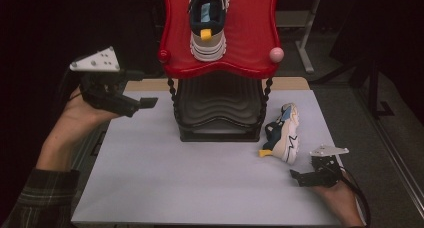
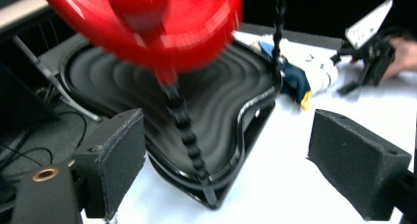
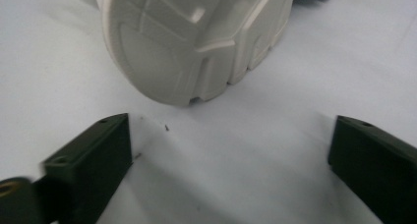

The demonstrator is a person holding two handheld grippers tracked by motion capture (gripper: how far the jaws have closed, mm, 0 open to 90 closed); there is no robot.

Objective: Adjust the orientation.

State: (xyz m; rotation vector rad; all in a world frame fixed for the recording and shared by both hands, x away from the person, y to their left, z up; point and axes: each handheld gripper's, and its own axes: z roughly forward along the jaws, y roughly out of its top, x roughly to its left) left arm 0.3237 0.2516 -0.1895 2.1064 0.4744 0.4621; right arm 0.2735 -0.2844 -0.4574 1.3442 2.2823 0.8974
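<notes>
Nearest the person, at the right front of the white table top (image 1: 200, 188), the right gripper (image 1: 300, 178) rests low on the surface in the person's hand, its two black jaws spread wide with nothing between them; in the right gripper view the pale ribbed sole of a sneaker (image 3: 196, 42) lies just ahead of the parted jaws, apart from both. In the high view that sneaker (image 1: 286, 135) lies on its side on the table, sole turned to the right, with a yellow tab at its near end, just beyond the right gripper and just beside the foot of the rack. On the left, the left gripper (image 1: 145, 103) is held up above the table's left edge, its jaws likewise wide apart and empty; its own view looks between them at the black lower shelf (image 2: 196, 101) and a beaded black post (image 2: 184, 130), with the red shelf blurred overhead. Farther back, the two-tier rack stands at the middle of the table: the black shelf (image 1: 220, 108) below and the red upper shelf (image 1: 250, 43) above. A second sneaker (image 1: 208, 23) stands upright on the red shelf, heel towards the person.
</notes>
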